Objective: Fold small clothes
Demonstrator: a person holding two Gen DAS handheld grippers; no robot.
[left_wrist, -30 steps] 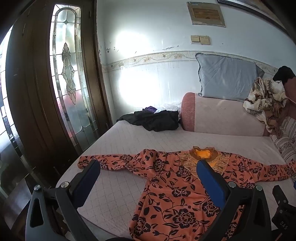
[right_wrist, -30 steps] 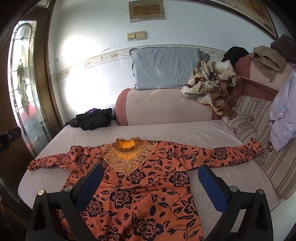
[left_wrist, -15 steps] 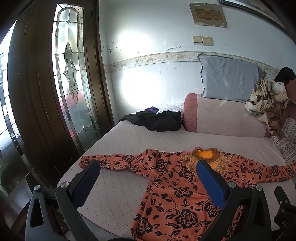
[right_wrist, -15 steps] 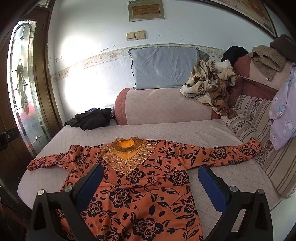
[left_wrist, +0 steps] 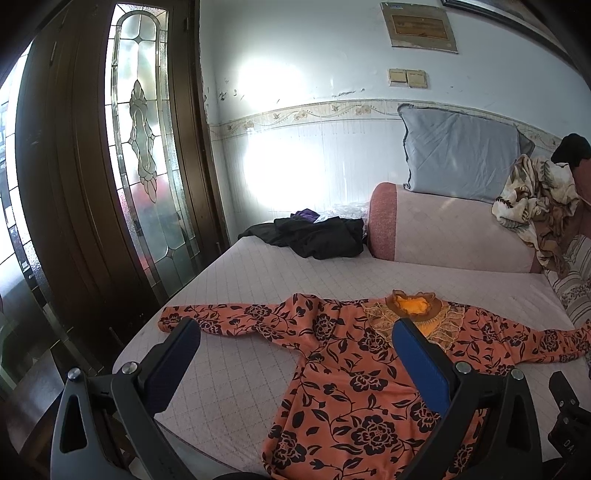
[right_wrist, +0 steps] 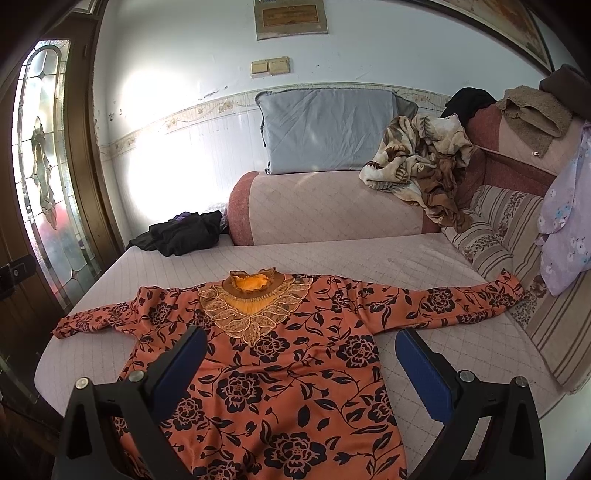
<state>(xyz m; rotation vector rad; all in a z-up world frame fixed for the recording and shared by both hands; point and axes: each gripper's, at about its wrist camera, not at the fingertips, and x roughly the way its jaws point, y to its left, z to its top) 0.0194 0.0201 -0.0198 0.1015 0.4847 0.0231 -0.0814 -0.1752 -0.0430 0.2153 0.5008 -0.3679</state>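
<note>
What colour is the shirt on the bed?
The shirt is orange with black flowers and a gold lace collar, clearest in the right wrist view.

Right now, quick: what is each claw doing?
Left claw: open, holding nothing, above the floral top.
Right claw: open, holding nothing.

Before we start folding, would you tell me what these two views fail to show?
- Floral top: hem cut off by the bottom edge in both views.
- Its sleeve end: cut off at the left wrist view's right edge.
- Wall plaque: text too small.
- Behind the door glass: frosted, blurred.
</note>
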